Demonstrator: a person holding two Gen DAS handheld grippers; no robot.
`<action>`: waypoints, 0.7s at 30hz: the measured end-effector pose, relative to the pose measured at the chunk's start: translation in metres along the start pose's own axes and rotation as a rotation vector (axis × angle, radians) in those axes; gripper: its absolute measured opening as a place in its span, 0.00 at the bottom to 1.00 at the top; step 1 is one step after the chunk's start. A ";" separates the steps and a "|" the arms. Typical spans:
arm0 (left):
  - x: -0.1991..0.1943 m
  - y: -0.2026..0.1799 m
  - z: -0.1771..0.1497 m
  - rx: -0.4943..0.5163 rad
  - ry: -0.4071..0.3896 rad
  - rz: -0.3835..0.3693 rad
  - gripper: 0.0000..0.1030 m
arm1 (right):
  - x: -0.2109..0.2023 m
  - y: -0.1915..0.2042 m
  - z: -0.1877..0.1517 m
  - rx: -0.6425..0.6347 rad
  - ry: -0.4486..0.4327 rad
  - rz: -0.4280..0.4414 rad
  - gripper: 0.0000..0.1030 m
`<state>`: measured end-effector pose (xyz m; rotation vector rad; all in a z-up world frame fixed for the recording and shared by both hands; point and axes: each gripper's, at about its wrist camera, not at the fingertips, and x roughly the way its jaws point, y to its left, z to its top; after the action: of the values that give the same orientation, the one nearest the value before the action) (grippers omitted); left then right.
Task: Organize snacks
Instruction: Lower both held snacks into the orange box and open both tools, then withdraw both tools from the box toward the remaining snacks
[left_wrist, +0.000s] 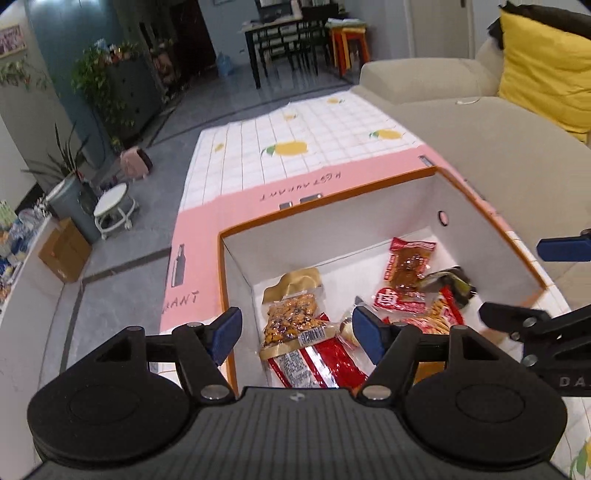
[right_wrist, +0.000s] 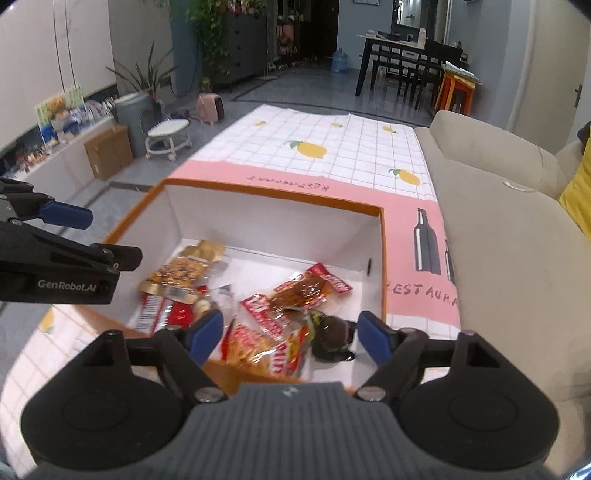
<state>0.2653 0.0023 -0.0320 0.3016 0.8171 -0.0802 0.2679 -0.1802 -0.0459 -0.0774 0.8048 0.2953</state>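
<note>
So both grippers are hanging over the box right now with nothing in them. The left gripper (left_wrist: 297, 334) has its blue pads spread wide apart above the near-left part of the orange-rimmed box (left_wrist: 332, 206), and the right gripper (right_wrist: 286, 338) is just as spread out over the near-right part, no packet between its pads either. From the right wrist view you can see the left gripper poking in from the left side, over the box's left rim, and from the left wrist view the right one pokes in from the right. All the snacks are sitting on the white bottom of the box: a gold-topped bag of nuts (left_wrist: 291, 317) toward the left, lying partly on a long red packet (left_wrist: 325, 360), a clear red-labelled pack of brown meat (left_wrist: 410, 264) further back on the right, a red-and-white packet (left_wrist: 400, 301) just in front of it, an orange-red bag of strips (right_wrist: 258, 350) at the near side, and a dark crumpled wrapper (right_wrist: 330, 332) close to the right gripper's right pad. The packets overlap in a loose heap, so some edges are hard to sort out. The box itself sits on a tabletop covered by a pink and lemon-print cloth (right_wrist: 332, 147), with a beige sofa (right_wrist: 498, 221) just beside it on the right.
</note>
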 end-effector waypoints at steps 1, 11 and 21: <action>-0.006 -0.002 -0.003 0.014 -0.011 0.003 0.78 | -0.005 0.001 -0.004 0.003 -0.005 0.004 0.78; -0.042 0.003 -0.043 -0.069 0.036 -0.064 0.78 | -0.038 0.016 -0.050 0.031 0.002 0.020 0.86; -0.048 0.019 -0.101 -0.255 0.106 -0.070 0.79 | -0.045 0.028 -0.108 0.082 0.056 0.019 0.90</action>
<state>0.1651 0.0476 -0.0577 0.0364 0.9321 -0.0249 0.1547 -0.1833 -0.0868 -0.0010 0.8732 0.2789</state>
